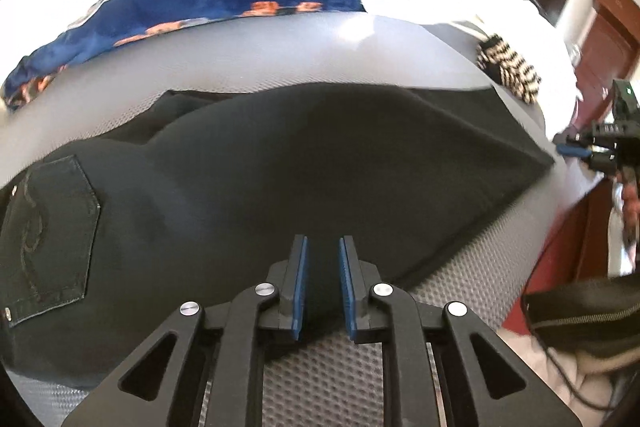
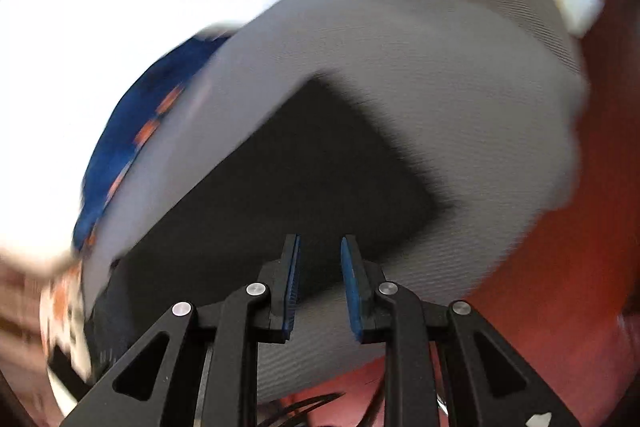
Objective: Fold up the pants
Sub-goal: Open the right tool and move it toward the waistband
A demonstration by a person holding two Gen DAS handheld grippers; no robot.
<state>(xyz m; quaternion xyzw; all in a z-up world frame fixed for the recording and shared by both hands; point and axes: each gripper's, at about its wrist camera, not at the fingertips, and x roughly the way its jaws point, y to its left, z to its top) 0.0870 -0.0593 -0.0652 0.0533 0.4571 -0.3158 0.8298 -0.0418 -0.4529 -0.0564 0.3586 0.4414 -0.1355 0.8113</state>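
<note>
On the grey mat [image 1: 280,71], dark pants [image 1: 320,163] with stitched back pocket [image 1: 48,239], no legible writing; left gripper [image 1: 323,287] and right gripper [image 2: 320,287] both released, empty.

Left tool [image 1: 323,251] and right tool [image 2: 320,251]: black linkage arms, silver pivot screws, blue ribbed pads [image 1: 301,283] on the fingers.

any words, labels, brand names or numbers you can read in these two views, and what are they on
No readable text in either view.
Black pants: the back pocket carries only curly decorative stitching, no letters.
Blue cloth: orange patches, too blurred to tell whether they are print or text.
Right wrist view: motion-blurred, nothing legible.
</note>
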